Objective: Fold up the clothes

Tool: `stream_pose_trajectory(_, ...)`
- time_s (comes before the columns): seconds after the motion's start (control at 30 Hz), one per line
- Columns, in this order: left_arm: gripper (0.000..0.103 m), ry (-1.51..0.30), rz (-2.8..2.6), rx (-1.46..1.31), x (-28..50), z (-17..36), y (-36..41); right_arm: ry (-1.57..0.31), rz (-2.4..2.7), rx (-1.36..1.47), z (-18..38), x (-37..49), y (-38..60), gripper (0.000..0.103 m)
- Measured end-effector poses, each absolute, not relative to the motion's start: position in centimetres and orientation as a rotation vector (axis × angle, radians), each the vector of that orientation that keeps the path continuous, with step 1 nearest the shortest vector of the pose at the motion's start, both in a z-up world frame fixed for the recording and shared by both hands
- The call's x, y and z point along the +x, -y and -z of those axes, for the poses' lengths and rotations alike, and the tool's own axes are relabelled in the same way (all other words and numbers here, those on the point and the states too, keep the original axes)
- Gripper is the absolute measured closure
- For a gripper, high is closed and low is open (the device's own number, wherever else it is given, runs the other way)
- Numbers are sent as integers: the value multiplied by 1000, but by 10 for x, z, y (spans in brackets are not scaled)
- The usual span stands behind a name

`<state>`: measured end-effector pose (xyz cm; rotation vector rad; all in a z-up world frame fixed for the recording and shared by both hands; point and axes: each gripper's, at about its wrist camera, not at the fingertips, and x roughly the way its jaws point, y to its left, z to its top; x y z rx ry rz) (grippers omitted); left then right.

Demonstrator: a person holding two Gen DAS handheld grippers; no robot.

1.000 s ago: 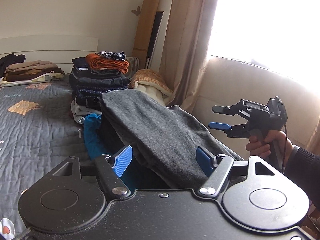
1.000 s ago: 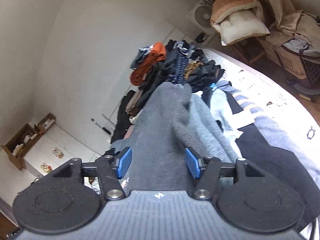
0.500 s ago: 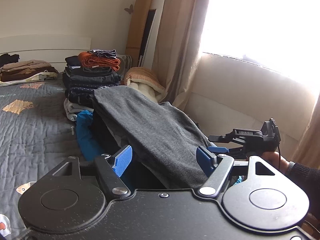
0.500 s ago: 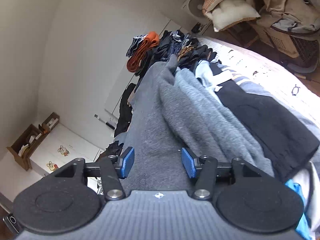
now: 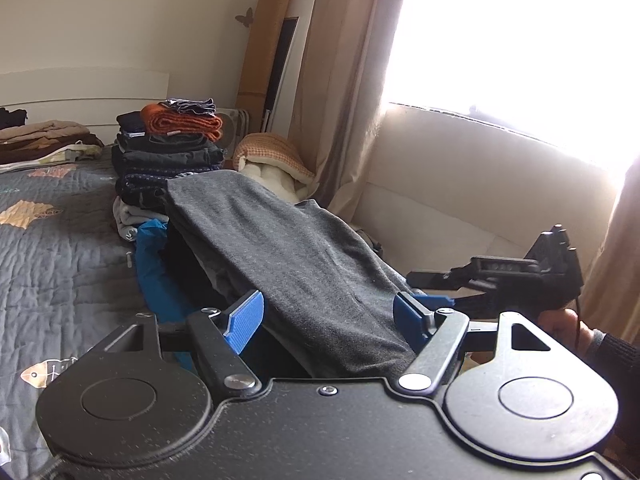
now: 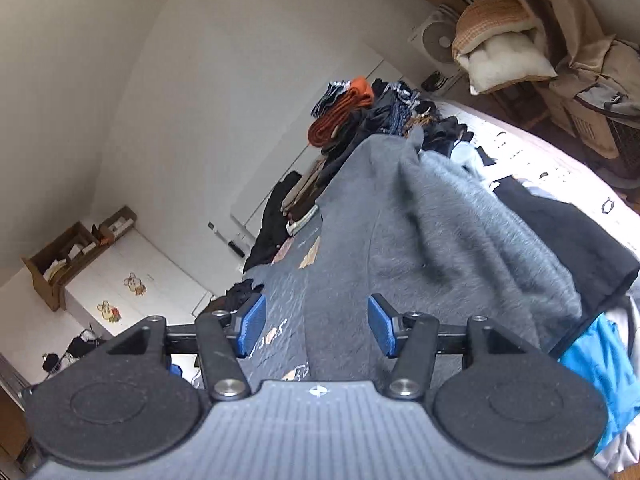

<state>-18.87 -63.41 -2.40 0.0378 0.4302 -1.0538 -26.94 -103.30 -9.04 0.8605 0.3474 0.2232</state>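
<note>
Grey cloth filled the gap of my left claw (image 5: 328, 316): the grey garment (image 5: 288, 248) ran between its blue pads (image 5: 245, 320), which stood wide and, as far as I could see, did not press it. My right claw (image 6: 316, 326) had just been opening; the same garment (image 6: 440, 232) lay partly between its pads, unpinched. It sloped up over a heap of dark clothes and a blue garment (image 5: 154, 260) on the bed (image 5: 52, 260). Beyond stood a stack of folded clothes (image 5: 168, 156) topped with an orange knit (image 5: 182, 124). A cushion (image 5: 276, 156), curtain (image 5: 344, 80) and rolled mat (image 5: 266, 44) lined the wall.
</note>
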Motion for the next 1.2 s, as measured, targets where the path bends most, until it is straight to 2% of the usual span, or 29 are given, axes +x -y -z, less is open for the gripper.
stream_pose_trajectory(0.13, 32, -444, 1047, 49, -191, 25, 630, -409, -157, 911, 126, -269, 1039, 49)
stream_pose_trajectory(0.23, 24, -448, 1028, 62, -189, 26, 626, -376, -139, 944, 140, -284, 1046, 53)
stream_pose_trajectory(0.4, 23, -476, 998, 76, -184, 25, 629, -424, -2, 805, 123, -302, 1043, 51)
stream_pose_trajectory(0.53, 19, -491, 989, 105, -183, 23, 638, -455, 124, 690, 97, -315, 1029, 44)
stream_pose_trajectory(0.83, 12, -513, 994, 170, -176, 10, 657, -457, 290, 386, 28, -330, 962, 12)
stream_pose_trajectory(0.97, 10, -537, 979, 194, -170, 1, 662, -471, 291, 312, -1, -332, 934, 10)
stream_pose_trajectory(1.2, 1, -519, 954, 249, -175, -15, 662, -515, 305, 224, -36, -331, 891, 8)
